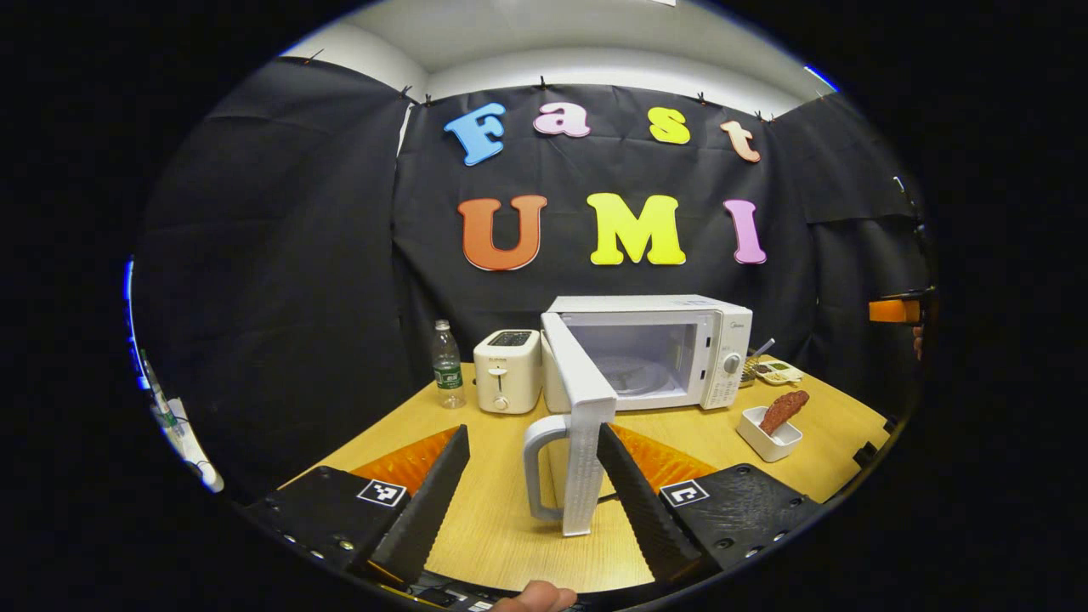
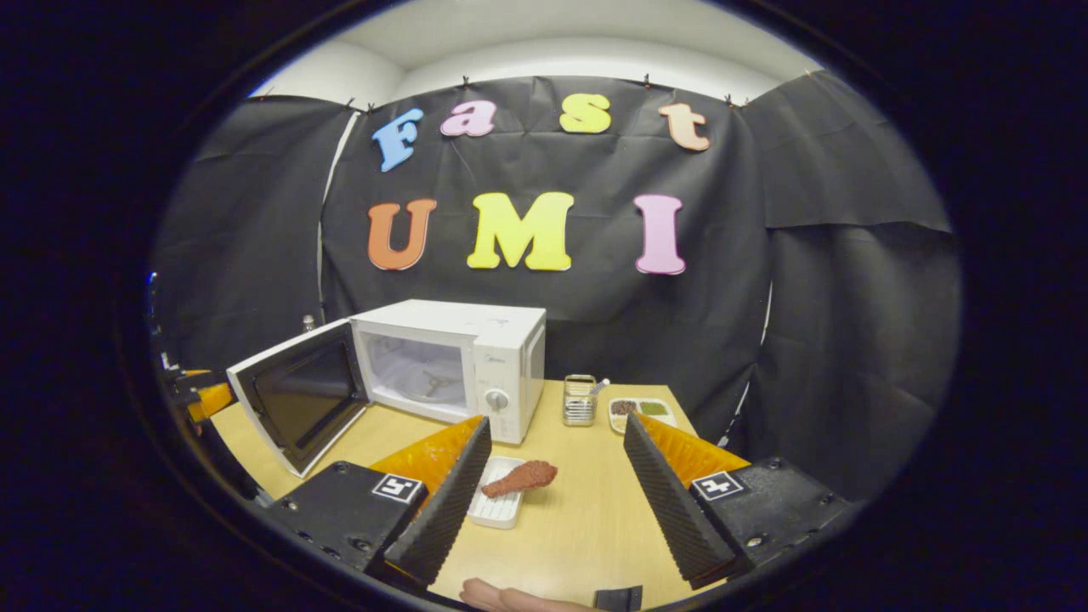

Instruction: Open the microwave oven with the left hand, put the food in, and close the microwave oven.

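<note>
On the wooden worktop (image 2: 586,518), the white microwave's door (image 1: 580,399) stands open for loading; both grippers gape wide, the right gripper (image 2: 552,493) facing the reddish food (image 2: 520,478).

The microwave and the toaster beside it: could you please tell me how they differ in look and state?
The microwave is the bigger, wide box, and the toaster is small and narrow. The microwave opens at the front, its door swung wide with the turntable showing inside; the toaster has slots on top. The microwave's knobs sit on a right-hand panel; the toaster has a front lever and one knob. Both are white and stand on the wooden table.
</note>
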A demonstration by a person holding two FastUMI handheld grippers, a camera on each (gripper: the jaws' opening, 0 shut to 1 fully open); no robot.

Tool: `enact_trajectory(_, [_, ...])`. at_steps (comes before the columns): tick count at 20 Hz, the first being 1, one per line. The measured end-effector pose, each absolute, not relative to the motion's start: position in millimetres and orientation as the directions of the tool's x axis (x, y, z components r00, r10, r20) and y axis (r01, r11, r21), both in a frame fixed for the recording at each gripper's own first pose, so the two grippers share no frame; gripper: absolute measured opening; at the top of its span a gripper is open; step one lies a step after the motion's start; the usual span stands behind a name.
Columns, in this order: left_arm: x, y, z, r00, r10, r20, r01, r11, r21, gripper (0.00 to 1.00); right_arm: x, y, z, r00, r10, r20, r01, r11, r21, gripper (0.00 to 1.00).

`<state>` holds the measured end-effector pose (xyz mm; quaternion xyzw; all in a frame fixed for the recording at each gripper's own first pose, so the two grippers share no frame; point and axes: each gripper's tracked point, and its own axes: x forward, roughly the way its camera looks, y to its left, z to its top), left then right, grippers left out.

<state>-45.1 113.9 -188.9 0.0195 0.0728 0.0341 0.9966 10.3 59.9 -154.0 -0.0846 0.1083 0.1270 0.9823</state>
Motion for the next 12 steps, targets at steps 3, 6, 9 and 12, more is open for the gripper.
enact_trajectory(3, [-56,118,-149,0.989,0.116,-0.093,-0.110,0.992,0.067,0.92,31,59,-168,0.918,0.242,-0.315,-0.301,0.941,-0.153,0.89])
enact_trajectory(6, [-62,108,-115,0.991,0.123,-0.045,-0.122,0.992,0.031,0.92,51,60,-190,0.870,0.266,-0.415,-0.347,0.928,-0.132,0.89])
enact_trajectory(9, [-56,95,-92,0.993,0.119,-0.019,-0.118,0.993,0.007,0.92,66,68,-215,0.791,0.321,-0.522,-0.405,0.913,-0.053,0.99])
enact_trajectory(12, [-42,77,-75,0.994,0.110,0.009,-0.110,0.994,0.021,0.92,84,71,-234,0.711,0.380,-0.591,-0.433,0.900,0.057,0.89])
